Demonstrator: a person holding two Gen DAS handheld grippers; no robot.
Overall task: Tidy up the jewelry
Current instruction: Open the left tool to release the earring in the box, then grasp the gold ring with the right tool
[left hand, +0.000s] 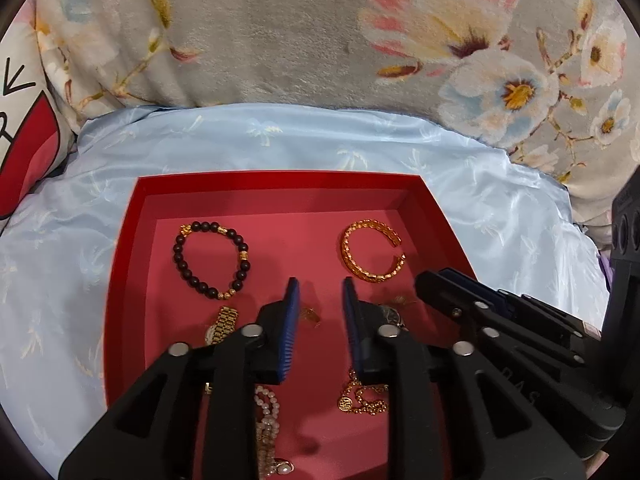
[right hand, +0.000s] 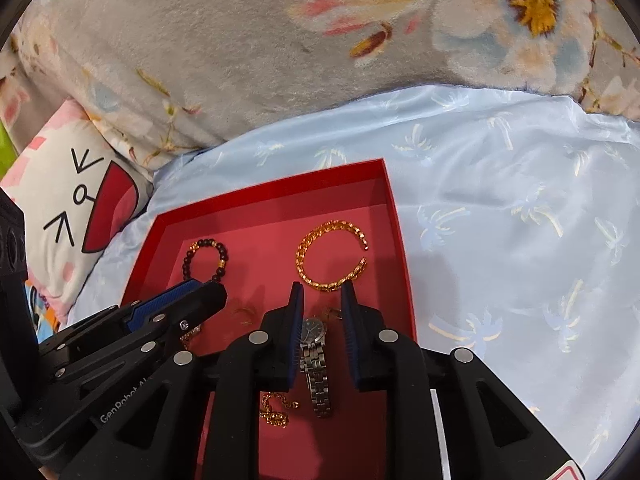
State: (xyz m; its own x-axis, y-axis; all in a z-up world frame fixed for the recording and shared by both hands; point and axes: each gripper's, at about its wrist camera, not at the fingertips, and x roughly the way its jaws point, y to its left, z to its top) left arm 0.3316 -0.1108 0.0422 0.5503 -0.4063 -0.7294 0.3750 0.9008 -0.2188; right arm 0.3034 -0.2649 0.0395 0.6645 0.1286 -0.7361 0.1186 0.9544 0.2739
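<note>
While both tongs, left tongs (left hand: 321,292) and right tongs (right hand: 322,294), are hovering open and empty over the red tray (left hand: 280,184), right should be lowering squarely around the silver watch (right hand: 316,360) band

A red box (left hand: 120,264) with a pinker floor lies on a pale blue satin sheet (left hand: 280,140) patterned with palm trees. Inside it are a dark-beaded bracelet (left hand: 211,260) with gold accents, a gold bangle (left hand: 372,251) and a silver watch (right hand: 315,364). Behind the box lies a grey blanket (left hand: 260,32) with pink and white flowers.

red tray (left hand: 124,264) on blue satin sheet (left hand: 500,216)
</note>
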